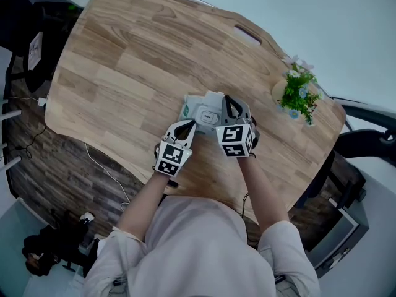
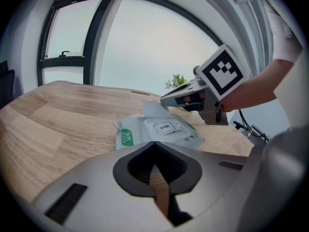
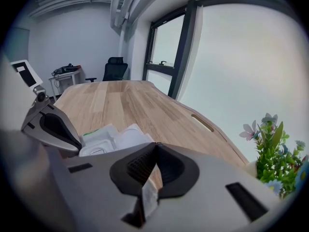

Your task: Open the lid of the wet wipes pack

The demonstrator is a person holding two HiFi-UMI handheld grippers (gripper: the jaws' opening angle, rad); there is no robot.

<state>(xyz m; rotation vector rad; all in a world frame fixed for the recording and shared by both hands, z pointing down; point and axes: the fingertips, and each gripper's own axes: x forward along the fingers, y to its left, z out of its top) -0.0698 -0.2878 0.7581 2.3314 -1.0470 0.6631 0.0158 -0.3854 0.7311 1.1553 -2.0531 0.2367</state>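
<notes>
The soft white wet wipes pack [image 1: 193, 107] with a green label is lying flat on the light wooden surface [image 1: 124, 60], its white rigid lid [image 2: 164, 127] marked OPEN sitting shut. The left tool [image 2: 154, 151] is hovering just short of the pack at its 6 o'clock, jaws pressed together on nothing. The right tool [image 3: 155, 151] is at the pack's 3 o'clock, jaws closed on a thin white sliver, apparently the pack's raised end seam.

That pinch looks like the weak point. The seam is thin and slick, so it could be slipping free as the lid is pried, letting the light pack skid or lift. The left tool, arriving closed, may be nipping film rather than the lid's edge. The small green artificial plant [image 1: 300, 94] at 2 o'clock is standing well apart.
</notes>
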